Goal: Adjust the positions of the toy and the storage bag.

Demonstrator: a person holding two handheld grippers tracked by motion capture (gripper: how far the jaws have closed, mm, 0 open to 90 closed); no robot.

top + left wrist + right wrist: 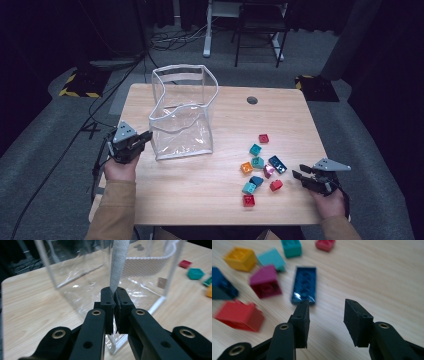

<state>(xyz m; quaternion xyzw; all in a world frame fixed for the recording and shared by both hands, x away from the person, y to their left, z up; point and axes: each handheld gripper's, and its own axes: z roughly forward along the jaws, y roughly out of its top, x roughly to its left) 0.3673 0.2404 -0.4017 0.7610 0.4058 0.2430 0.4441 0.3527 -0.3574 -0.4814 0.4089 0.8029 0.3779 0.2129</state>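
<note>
The right gripper (303,176) is hovering low at the table's (200,200) near right edge, its jaws standing apart with nothing between them. Just ahead of its tips in the right gripper view, the dark blue brick (304,284) is lying flat, a little to the left of the gap rather than inside it. The red brick (238,315) and the magenta brick (265,281) are sitting beside it, and the yellow brick (240,258) and a teal one (271,258) are lying farther off.

These bricks are looking like hard, light plastic: stiff enough for a firm pinch, but smooth, so they are likely to skid or tip if caught on a corner. The blue one is best taken across its two long sides, jaws straddling its narrow width.

On the left, the left gripper (144,138) is reaching in from the table's left edge, its jaws clamped together on the bag's (182,115) grey fabric edge strip (118,262), with the strip rising straight out of the pinch. The bag is standing open on the table's far left half, well apart from the bricks. Its clear walls are soft and floppy, crinkling and sagging at the front, so the trim is probably the only sound hold; the film itself would likely slip or fold.
</note>
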